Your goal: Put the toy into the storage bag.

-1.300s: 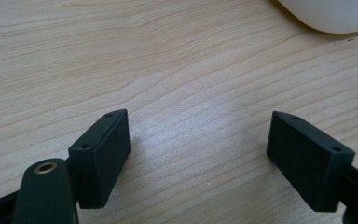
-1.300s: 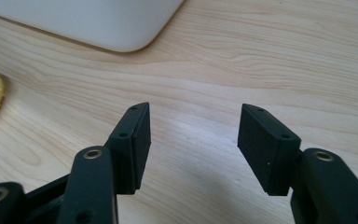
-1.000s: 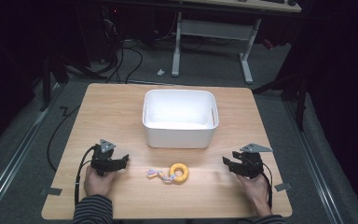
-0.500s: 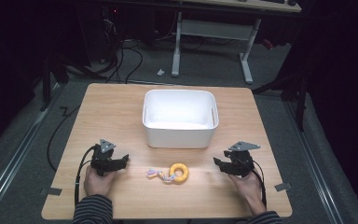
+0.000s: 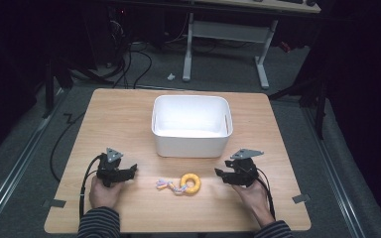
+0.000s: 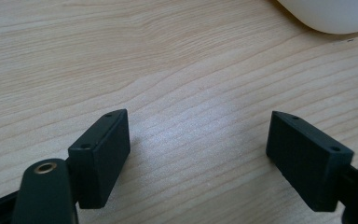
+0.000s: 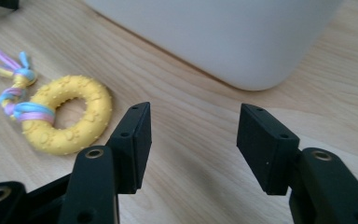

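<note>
Right tongs (image 7: 193, 144) apart, near yellow ring toy (image 7: 67, 114); left tongs (image 6: 198, 158) apart | white bin (image 5: 191, 124) behind

A white rectangular bin (image 5: 191, 125) sits at frame centre on a wooden table (image 5: 124, 114). A white-legged desk frame (image 5: 225, 34) stands on grey floor at top centre, with black cables (image 5: 129, 59) at upper left.

Both forearms wear dark sleeves with thin pale stripes. Left gripper (image 5: 129, 171) and right gripper (image 5: 221, 173): matte black bodies, blocky rectangular jaws with small recessed screw holes, brass-ringed holes at the jaw arms. Each carries a grey three-cornered top plate and a black trailing cable.
</note>
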Demonstrator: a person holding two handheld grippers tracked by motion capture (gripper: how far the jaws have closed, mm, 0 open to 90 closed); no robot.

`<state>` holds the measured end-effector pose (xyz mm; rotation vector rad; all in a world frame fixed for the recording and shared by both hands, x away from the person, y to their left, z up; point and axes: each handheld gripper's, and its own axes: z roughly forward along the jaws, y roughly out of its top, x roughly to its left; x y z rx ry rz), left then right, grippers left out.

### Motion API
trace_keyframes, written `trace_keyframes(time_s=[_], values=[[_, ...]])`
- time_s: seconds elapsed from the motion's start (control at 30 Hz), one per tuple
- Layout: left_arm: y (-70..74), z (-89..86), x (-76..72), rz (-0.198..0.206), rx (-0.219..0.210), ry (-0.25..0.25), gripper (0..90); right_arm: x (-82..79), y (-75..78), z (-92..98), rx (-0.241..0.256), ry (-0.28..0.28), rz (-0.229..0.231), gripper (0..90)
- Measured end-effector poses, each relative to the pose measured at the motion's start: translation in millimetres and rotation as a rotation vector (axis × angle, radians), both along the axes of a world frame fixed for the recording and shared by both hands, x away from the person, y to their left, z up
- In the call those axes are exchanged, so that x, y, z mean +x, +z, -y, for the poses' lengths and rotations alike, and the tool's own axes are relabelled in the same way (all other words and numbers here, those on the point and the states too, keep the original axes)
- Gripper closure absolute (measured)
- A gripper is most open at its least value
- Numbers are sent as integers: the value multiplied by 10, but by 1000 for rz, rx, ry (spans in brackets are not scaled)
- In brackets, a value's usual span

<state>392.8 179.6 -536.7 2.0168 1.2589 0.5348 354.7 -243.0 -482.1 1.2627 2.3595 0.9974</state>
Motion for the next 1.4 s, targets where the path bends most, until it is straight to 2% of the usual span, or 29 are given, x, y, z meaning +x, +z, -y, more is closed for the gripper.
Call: trace_keyframes(time_s=[0.27, 0.33, 0.43, 0.47, 0.77, 0.87, 0.97, 1.1, 1.2, 1.23, 1.3, 1.33, 1.4], values=[[0, -3, 2, 0, -2, 0, 222, 14, -19, -163, -14, 43, -10, 476], [0, -3, 2, 0, -2, 0, 222, 13, -2, -243, -27, 64, 6, 501], [0, -3, 2, 0, -2, 0, 222, 19, 5, -299, -37, 84, 4, 513], [0, -3, 1, 0, -2, 0, 222, 31, 7, -346, -37, 104, -5, 519], [0, 0, -1, 0, 1, -1, 219, 66, -15, -524, -58, 146, -36, 521], [0, -1, -1, 0, 0, -1, 219, 87, -4, -616, -87, 183, -52, 534], [0, -1, -1, 0, 0, -1, 220, 107, 6, -666, -108, 195, -59, 540], [0, -2, -1, 0, 0, -1, 220, 130, 7, -743, -128, 223, -81, 559], [0, -2, 0, 0, -1, -1, 220, 151, -24, -810, -147, 247, -126, 579], [0, -2, -1, 0, -1, -1, 220, 171, -48, -838, -157, 257, -154, 584], [0, -1, -1, 0, 0, -1, 219, 183, -57, -850, -167, 264, -166, 585], [0, -1, -1, 0, 0, -1, 219, 201, -70, -874, -180, 267, -187, 585], [0, -1, -1, 0, -1, -1, 219, 207, -72, -881, -188, 269, -188, 585]])
